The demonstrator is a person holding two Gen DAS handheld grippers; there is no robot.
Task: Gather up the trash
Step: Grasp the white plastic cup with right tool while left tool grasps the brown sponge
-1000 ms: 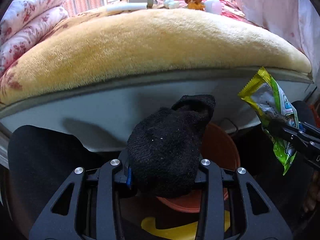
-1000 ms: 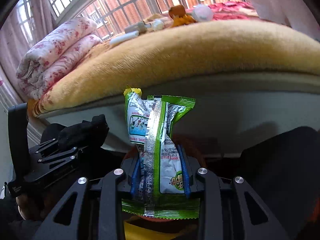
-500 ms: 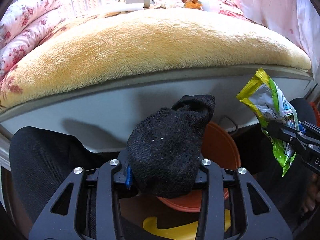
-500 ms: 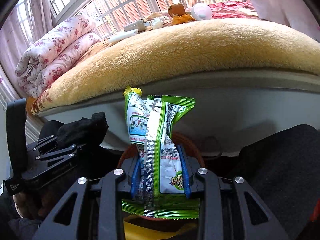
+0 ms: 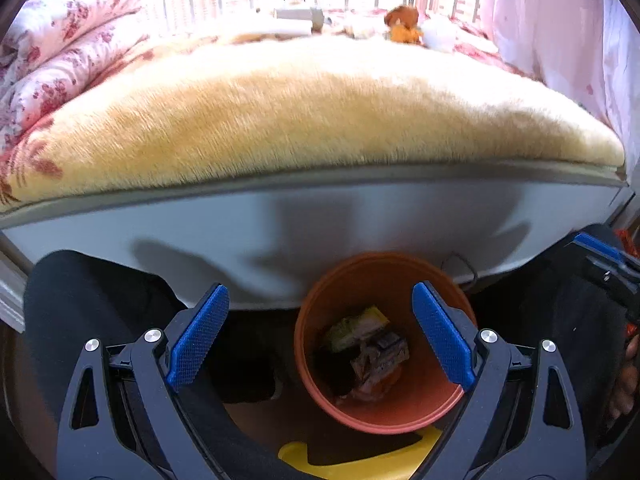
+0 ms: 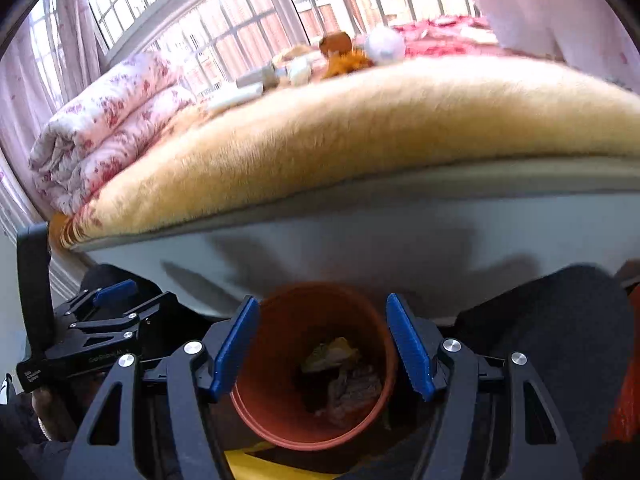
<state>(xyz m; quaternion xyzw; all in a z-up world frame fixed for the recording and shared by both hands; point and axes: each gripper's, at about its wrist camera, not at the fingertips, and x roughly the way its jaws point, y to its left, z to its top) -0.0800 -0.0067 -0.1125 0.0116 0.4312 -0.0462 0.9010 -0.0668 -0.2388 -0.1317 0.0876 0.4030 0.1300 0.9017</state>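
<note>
Both the left gripper and the right gripper are opening, empty, above the orange bin. Wrappers lie inside (small things remain on the bed).

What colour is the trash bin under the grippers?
The trash bin is orange-brown, like terracotta. It shows best in the left wrist view.

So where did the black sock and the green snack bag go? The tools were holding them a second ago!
Both got dropped. The left tool let go of the black sock and the right tool let go of the green snack bag; both tools' jaws are opening, with nothing between them. The bag now lies in the orange bin below; a dark shape beside it may be the sock. The bin, bed and blanket stayed put.
</note>
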